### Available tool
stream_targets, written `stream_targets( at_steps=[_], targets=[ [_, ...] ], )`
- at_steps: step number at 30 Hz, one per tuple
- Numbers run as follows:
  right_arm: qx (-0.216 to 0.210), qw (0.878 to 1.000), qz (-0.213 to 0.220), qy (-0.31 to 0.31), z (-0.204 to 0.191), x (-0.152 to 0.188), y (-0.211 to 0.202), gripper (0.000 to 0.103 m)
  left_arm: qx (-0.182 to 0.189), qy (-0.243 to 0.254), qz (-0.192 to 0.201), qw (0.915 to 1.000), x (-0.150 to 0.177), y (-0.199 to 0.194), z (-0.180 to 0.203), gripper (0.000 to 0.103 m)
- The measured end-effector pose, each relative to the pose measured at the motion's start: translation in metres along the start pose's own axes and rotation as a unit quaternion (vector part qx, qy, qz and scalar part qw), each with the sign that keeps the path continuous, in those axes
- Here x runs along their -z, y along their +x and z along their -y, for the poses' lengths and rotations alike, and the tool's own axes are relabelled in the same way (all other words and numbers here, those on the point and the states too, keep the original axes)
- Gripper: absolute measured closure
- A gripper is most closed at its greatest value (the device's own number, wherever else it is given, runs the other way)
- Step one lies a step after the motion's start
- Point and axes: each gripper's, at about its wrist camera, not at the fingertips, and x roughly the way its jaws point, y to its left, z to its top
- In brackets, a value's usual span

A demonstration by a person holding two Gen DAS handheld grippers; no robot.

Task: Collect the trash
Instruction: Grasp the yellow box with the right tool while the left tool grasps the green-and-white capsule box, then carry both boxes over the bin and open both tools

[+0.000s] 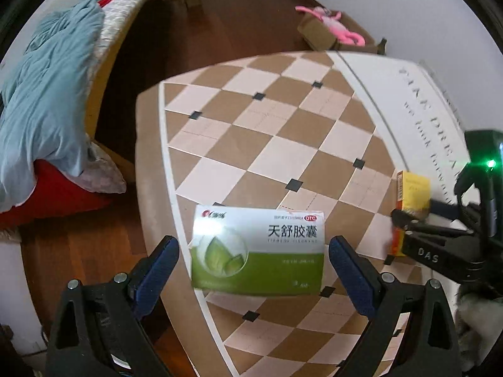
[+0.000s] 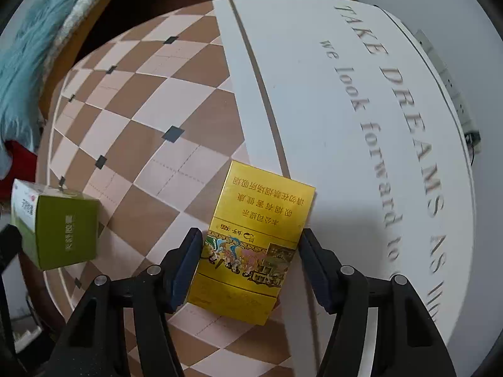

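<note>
Left wrist view: my left gripper (image 1: 254, 262) stood spread, pads clear of the green-and-white medicine box (image 1: 257, 249) lying between them near the left edge of the checkered table (image 1: 283, 132). Right wrist view: my right gripper (image 2: 250, 267) straddled the yellow cigarette pack (image 2: 251, 242) at the seam with the white lettered strip; left pad touched its edge, right pad looked just clear, so I couldn't tell whether it pinched.

Both wrist cameras look steeply down, close above the brown-and-cream checkered table (image 1: 283, 144). Shared ground: the green-and-white medicine box (image 1: 257, 248) and the yellow cigarette pack (image 2: 251, 245), each seen from both sides.
</note>
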Motion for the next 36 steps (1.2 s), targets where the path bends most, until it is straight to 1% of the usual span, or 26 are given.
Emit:
stream_targets(
  at_steps=[3, 4, 6, 8, 9, 11, 15, 16, 17, 22, 27, 30, 32, 36],
  targets=[
    [0.028, 0.999, -0.006, -0.014, -0.003, -0.010, 0.006, 0.038, -0.012, 0.014, -0.020, 0.9996, -0.002, 0.016, 0.003, 0.006],
    [0.030, 0.999, -0.012, -0.015, -0.003, -0.012, 0.009, 0.035, -0.013, 0.015, -0.025, 0.9995, -0.002, 0.020, 0.003, 0.006],
    [0.029, 0.999, -0.018, -0.009, -0.003, -0.014, 0.013, 0.034, -0.013, 0.012, -0.030, 0.9994, -0.003, 0.028, 0.003, 0.006],
    [0.026, 1.000, -0.015, -0.008, -0.004, -0.016, 0.016, 0.034, -0.011, 0.007, -0.024, 0.9996, -0.003, 0.031, 0.002, 0.007],
    [0.027, 1.000, -0.012, -0.008, -0.004, -0.015, 0.017, 0.034, -0.003, 0.000, -0.018, 0.9998, -0.002, 0.031, 0.000, 0.015],
    [0.028, 1.000, -0.004, -0.007, -0.001, -0.010, 0.017, 0.034, -0.001, -0.008, -0.012, 0.9999, -0.001, 0.028, -0.001, 0.015],
    [0.025, 1.000, 0.002, -0.009, 0.010, 0.001, 0.015, 0.034, -0.009, -0.021, 0.010, 0.9997, 0.004, 0.018, -0.002, 0.016],
    [0.024, 1.000, 0.003, -0.011, 0.012, 0.006, 0.013, 0.038, -0.008, -0.026, 0.015, 0.9995, 0.005, 0.013, -0.004, 0.016],
    [0.023, 1.000, 0.005, -0.015, 0.015, 0.010, 0.008, 0.040, -0.008, -0.031, 0.021, 0.9993, 0.008, 0.008, -0.005, 0.016],
    [0.028, 0.999, 0.024, -0.027, 0.003, 0.020, 0.000, 0.040, -0.031, -0.060, 0.069, 0.9954, 0.024, -0.031, -0.024, 0.016],
    [0.012, 0.996, 0.069, -0.053, -0.015, 0.042, -0.034, 0.040, -0.042, -0.095, 0.114, 0.9880, 0.054, -0.073, -0.057, 0.016],
    [-0.001, 0.992, 0.101, -0.076, -0.034, 0.057, -0.066, 0.041, -0.047, -0.120, 0.138, 0.9820, 0.077, -0.099, -0.084, 0.016],
    [-0.014, 0.988, 0.120, -0.096, -0.054, 0.066, -0.090, 0.041, -0.054, -0.137, 0.153, 0.9771, 0.095, -0.119, -0.106, 0.016],
    [-0.037, 0.977, 0.155, -0.140, -0.106, 0.084, -0.131, 0.041, -0.074, -0.169, 0.178, 0.9664, 0.130, -0.153, -0.144, 0.016]
  ],
)
